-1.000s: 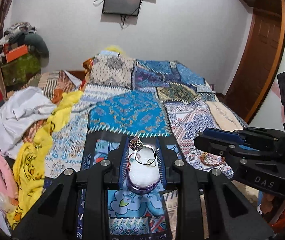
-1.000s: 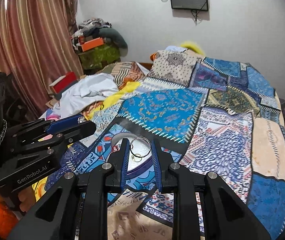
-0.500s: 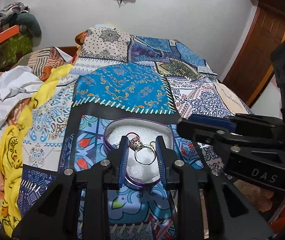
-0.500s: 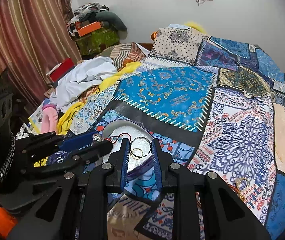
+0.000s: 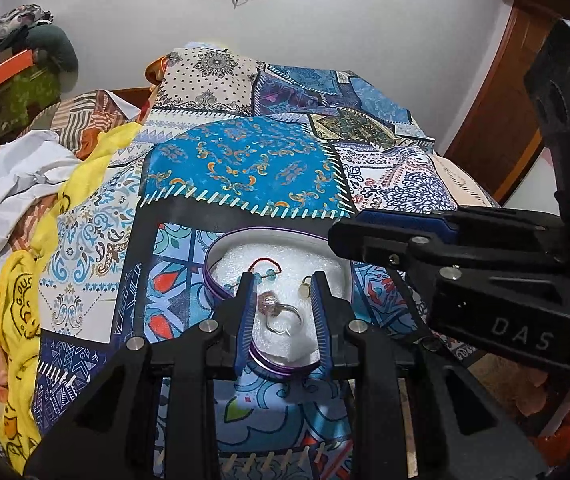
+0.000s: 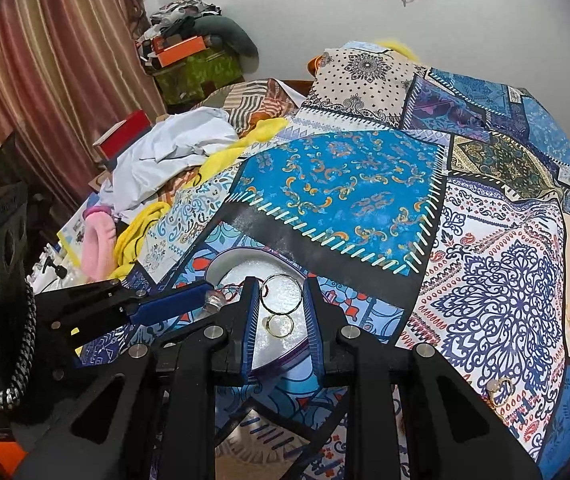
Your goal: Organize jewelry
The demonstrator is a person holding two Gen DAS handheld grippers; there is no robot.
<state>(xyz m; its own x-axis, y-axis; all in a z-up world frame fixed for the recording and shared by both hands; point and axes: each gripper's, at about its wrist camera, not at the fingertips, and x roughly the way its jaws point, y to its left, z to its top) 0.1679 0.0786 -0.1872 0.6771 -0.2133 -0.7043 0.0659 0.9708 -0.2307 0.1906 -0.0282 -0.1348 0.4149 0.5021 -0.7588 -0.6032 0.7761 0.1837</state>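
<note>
Left gripper (image 5: 283,300): narrowly parted jaws pinch a silver ring with a pinkish stone (image 5: 275,312), which hangs between the blue pads above the tray.
Right gripper (image 6: 281,300): jaws narrowly parted, gripping a thin silver hoop (image 6: 281,294) with a smaller gold ring (image 6: 279,325) dangling from it, both over the tray.
Jewelry tray (image 5: 221,246): round, with a purple rim and a white foam lining, lying on the bedspread just in front of both grippers.
In the tray: a red beaded strand (image 5: 265,264) and pale blue beads (image 5: 265,276) near the middle, and a small gold earring (image 5: 305,286) to their right.
Loose piece: a gold ring with a pale stone (image 6: 499,390) lies on the bedspread well apart from the tray, at the right of the right wrist view.
Bedspread (image 6: 345,184): patchwork print, mostly blue and white.
Left of the tray: a yellow cloth (image 5: 25,300), a white garment (image 5: 13,184) and a pink fuzzy item (image 6: 97,240) piled along the bed's edge.
</note>
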